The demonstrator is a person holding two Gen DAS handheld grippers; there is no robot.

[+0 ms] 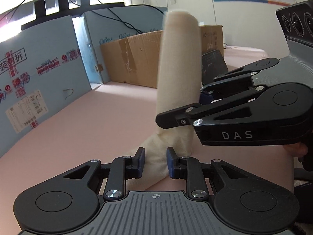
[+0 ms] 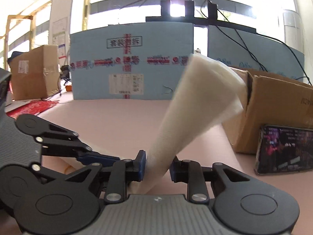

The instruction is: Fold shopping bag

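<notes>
The cream fabric shopping bag (image 1: 179, 74) is folded into a long narrow strip that bends upward from the pink table. My left gripper (image 1: 155, 161) is shut on the strip's lower end, near the table. My right gripper (image 2: 157, 167) is shut on the same strip a little further along; its free end (image 2: 201, 94) sticks up and looks blurred. In the left wrist view my right gripper (image 1: 197, 105) comes in from the right across the strip. In the right wrist view my left gripper (image 2: 105, 159) reaches in from the left, low at the table.
A pink table top (image 1: 109, 117) lies under both grippers. Blue foam boards (image 2: 129, 62) stand along the back. An open cardboard box (image 1: 135, 58) stands behind the bag, with a lit phone (image 2: 283, 150) leaning against it. Another cardboard box (image 2: 33, 72) stands far left.
</notes>
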